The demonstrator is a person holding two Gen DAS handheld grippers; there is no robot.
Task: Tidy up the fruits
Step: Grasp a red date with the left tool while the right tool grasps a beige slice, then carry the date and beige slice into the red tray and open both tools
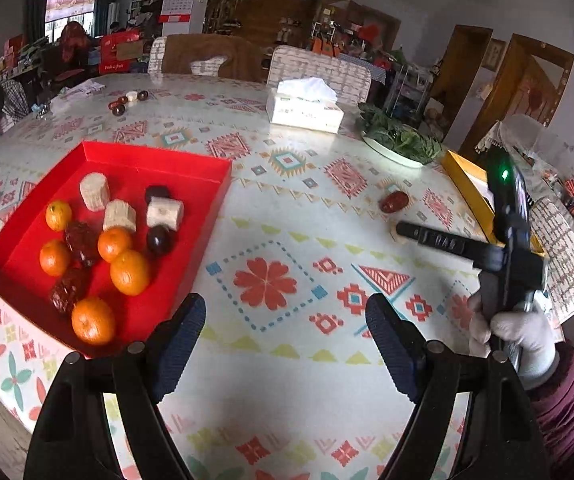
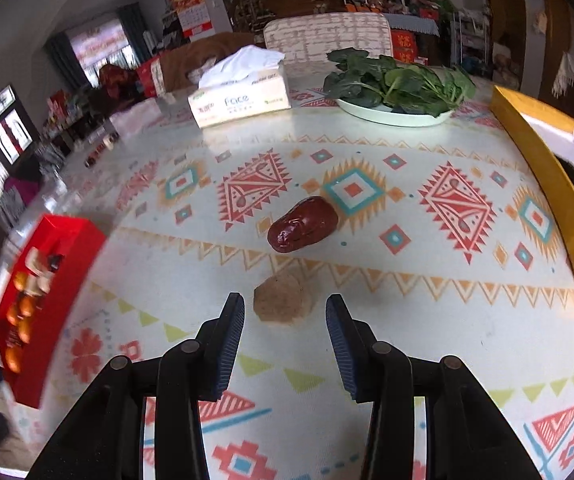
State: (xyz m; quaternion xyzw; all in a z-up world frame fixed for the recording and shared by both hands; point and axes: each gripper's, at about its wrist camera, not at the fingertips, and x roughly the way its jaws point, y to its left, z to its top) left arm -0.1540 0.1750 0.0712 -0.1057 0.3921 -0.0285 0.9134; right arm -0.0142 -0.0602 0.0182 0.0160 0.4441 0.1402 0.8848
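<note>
Beige cut chunk (image 2: pixel 283 300) sits on the tabletop (image 2: pixel 407 320) just ahead of the empty, part-open right gripper (image 2: pixel 285 322), so looks like pickup next for the red tray (image 1: pixel 127 164), while the left gripper (image 1: pixel 287 332) hangs wide, empty.

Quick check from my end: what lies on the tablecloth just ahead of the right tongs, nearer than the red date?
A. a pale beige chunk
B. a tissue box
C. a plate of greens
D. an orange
A: in the right wrist view a pale beige chunk lies on the cloth just beyond the open right tongs, with the red date farther on.
</note>
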